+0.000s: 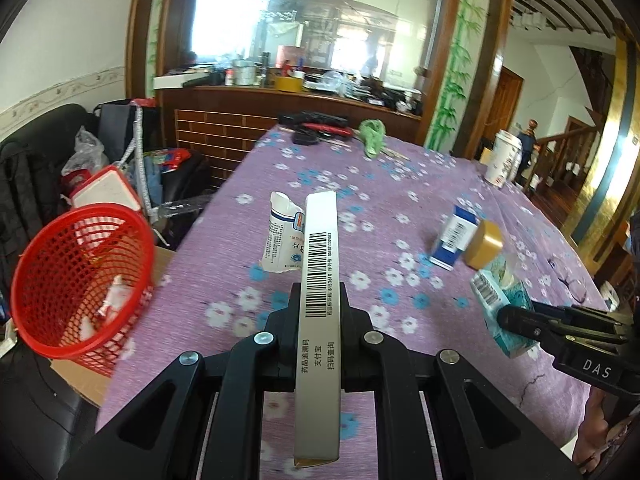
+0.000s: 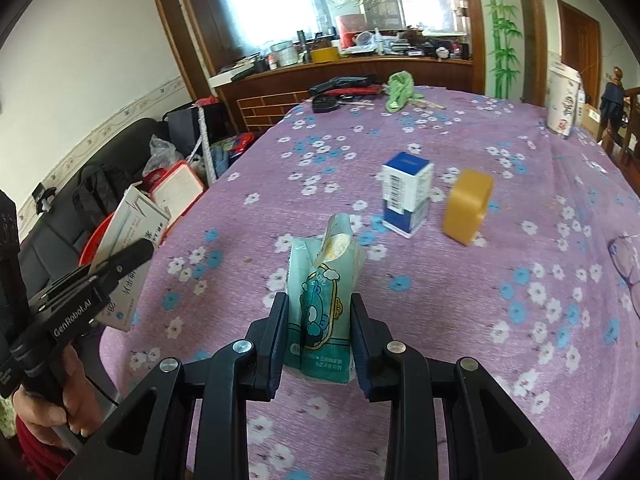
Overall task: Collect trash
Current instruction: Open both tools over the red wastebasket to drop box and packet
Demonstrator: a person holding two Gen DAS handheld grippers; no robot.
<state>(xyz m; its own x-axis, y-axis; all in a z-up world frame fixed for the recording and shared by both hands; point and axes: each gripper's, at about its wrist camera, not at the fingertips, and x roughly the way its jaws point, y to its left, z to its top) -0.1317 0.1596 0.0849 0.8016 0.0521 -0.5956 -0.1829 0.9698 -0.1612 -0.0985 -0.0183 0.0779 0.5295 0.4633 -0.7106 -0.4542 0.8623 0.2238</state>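
The desk, under its purple flowered cloth, is the landmark here. Off its left edge sits the red mesh basket, a few scraps already lying inside it. Over the desk's near left side, the left gripper has its jaws pressed tight on a flat white carton, barcode edge facing up, lifted clear of the cloth. Over the near middle, the right gripper pinches a teal tissue pack between its jaws, its torn flap sticking up. Lying on the desk behind the carton is a crumpled white wrapper. Toward the desk's middle right, a blue and white box stands just beside a yellow block.
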